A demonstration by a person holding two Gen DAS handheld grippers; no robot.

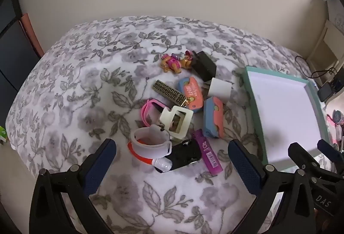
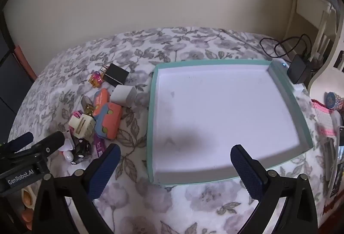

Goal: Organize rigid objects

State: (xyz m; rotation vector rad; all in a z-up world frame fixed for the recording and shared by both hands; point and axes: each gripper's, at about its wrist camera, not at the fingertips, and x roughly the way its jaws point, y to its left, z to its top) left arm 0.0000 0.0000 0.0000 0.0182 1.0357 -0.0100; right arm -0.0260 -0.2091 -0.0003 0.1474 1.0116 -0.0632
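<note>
A pile of small rigid objects lies on the flowered bedspread: a white wristband (image 1: 150, 143), a cream hair claw (image 1: 176, 121), a black toy car (image 1: 185, 154), a purple stick (image 1: 207, 152), two blue-and-orange cases (image 1: 212, 117) (image 1: 191, 92), a white charger (image 1: 220, 87), a black cube (image 1: 203, 65) and toy figures (image 1: 175, 62). My left gripper (image 1: 172, 158) is open just in front of the pile. A shallow teal-rimmed white tray (image 2: 150, 126) lies empty to the right. My right gripper (image 2: 176, 165) is open over the tray's near edge.
A black adapter with cables (image 2: 298, 70) sits beyond the tray's far right corner. A cream shelf unit (image 2: 311, 19) stands at the right. Clutter lies along the bed's right edge (image 2: 331, 109). A plain wall is behind.
</note>
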